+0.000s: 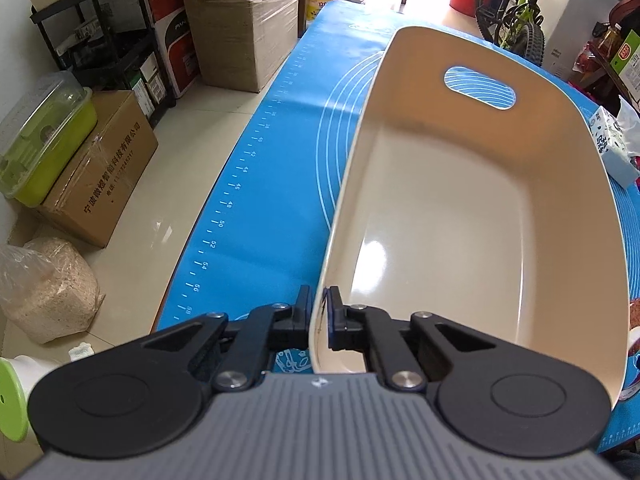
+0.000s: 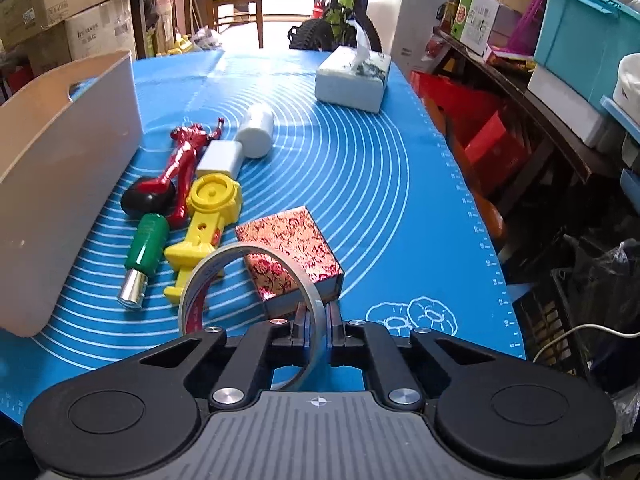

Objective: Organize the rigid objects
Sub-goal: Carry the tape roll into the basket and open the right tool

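Observation:
A cream plastic bin with a handle slot stands on the blue mat; nothing lies inside it. My left gripper is shut on the bin's near left wall, one finger outside, one inside. In the right wrist view the same bin stands at the left. My right gripper is shut on a roll of tape, held upright by its rim. Beyond it lie a shiny red box, a yellow toy, a green bottle, a red figure, a white block and a white cylinder.
A tissue box sits at the far end of the mat. Cardboard boxes, a green container and a bag crowd the floor left of the table. Shelves and crates line the right side.

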Tool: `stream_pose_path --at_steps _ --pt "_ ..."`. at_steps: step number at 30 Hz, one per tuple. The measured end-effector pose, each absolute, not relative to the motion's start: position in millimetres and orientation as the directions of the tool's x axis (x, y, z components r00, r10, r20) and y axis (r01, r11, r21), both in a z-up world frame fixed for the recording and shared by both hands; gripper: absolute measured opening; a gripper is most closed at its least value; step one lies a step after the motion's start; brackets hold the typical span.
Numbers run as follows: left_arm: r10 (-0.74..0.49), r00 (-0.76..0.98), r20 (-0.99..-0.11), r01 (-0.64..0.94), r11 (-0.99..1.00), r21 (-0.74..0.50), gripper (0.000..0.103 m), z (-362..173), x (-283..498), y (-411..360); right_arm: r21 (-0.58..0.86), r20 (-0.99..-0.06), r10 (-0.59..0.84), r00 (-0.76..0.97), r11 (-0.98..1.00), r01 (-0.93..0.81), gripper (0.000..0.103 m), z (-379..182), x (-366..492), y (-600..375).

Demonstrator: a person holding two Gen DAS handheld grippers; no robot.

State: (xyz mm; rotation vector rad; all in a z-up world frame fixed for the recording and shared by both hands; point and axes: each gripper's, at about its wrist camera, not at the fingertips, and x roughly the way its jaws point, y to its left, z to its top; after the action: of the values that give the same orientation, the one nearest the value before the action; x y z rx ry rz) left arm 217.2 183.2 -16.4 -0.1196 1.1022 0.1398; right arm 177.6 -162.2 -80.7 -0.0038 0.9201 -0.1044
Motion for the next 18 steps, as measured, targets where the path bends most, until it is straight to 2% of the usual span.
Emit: stream_pose_path --at_steps 10,18 --pt "0.055 0.445 -0.894 -0.167 0.986 -0.023 0.009 -18.4 217.3 182.0 -0.032 -0.702 -0.076 0.708 0.997 0.075 0.016 -29.5 181.1 -154.3" --pt "0.055 0.446 -0.893 -0.167 0.986 -0.023 0.009 -18.7 217.2 181.7 0.014 -0.601 0.002 0.799 1.000 0.008 0.016 27.7 219.9 -122.4"
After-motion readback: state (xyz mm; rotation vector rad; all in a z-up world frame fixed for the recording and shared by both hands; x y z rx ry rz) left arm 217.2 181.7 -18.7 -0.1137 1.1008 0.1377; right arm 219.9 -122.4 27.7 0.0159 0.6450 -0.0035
